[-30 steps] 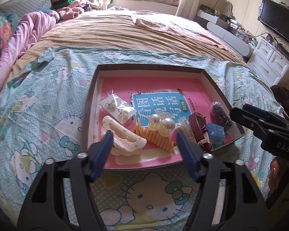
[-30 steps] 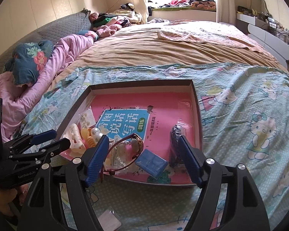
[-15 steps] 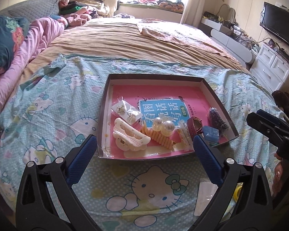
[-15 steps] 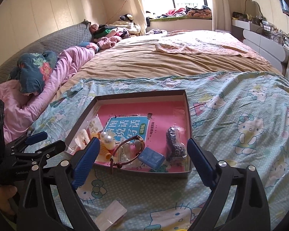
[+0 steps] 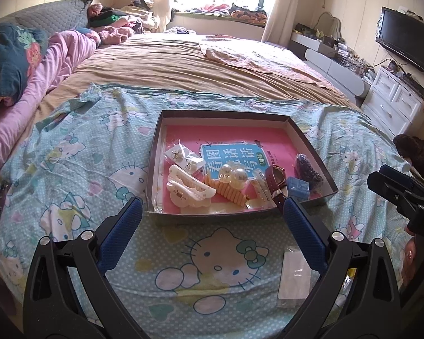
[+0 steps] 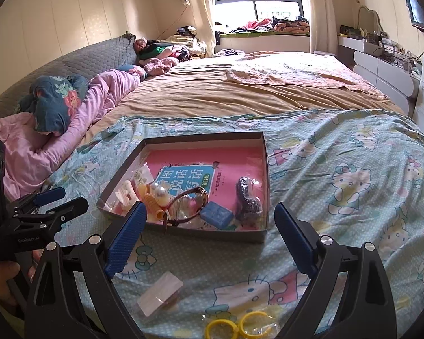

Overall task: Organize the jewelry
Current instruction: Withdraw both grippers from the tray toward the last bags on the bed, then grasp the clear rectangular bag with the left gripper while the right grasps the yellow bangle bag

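Observation:
A dark shallow box (image 5: 224,114) (image 6: 264,152) with a pink book in it lies on the Hello Kitty sheet. In it are a cream hair claw (image 5: 188,189), a pearl hair tie (image 5: 231,182), an earring packet (image 5: 183,156), a red-strap watch (image 5: 275,182) (image 6: 188,207), a small blue case (image 5: 298,188) (image 6: 216,214) and dark beads (image 5: 308,166) (image 6: 247,197). My left gripper (image 5: 212,226) is open and empty, just short of the box's near wall. My right gripper (image 6: 209,234) is open and empty in front of the box.
A clear flat packet (image 5: 295,278) (image 6: 159,292) lies on the sheet near me. Yellow rings in a bag (image 6: 236,325) lie at the bed's front edge. Pink bedding and pillows lie left. A white dresser (image 5: 395,104) and TV stand right.
Both grippers have pulled back and up from the box, and both have opened wider. The box and its contents have not moved.

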Action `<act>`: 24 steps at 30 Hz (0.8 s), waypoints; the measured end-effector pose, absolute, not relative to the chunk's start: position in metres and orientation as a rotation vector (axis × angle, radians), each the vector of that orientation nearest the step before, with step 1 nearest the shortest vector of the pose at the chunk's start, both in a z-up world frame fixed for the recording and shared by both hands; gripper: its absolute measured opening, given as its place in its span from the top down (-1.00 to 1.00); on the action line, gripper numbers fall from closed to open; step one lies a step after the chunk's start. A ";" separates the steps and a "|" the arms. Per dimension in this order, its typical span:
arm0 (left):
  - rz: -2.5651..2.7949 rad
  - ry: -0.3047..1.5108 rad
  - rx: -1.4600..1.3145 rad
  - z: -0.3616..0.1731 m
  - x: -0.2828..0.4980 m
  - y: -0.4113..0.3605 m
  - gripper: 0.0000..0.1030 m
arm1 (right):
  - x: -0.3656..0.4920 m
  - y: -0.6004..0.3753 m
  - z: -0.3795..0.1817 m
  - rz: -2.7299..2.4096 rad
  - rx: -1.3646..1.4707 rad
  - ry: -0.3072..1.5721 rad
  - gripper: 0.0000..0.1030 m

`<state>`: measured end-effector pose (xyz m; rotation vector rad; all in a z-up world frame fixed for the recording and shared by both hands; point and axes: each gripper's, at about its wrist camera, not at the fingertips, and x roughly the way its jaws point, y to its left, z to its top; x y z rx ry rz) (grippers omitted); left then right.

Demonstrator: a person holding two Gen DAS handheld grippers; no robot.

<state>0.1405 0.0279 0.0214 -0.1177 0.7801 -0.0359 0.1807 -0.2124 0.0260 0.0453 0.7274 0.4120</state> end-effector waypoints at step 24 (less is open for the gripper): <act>-0.096 0.825 -0.060 -0.006 0.112 -0.009 -0.82 | 0.148 -0.237 -0.007 0.385 0.009 0.807 -0.76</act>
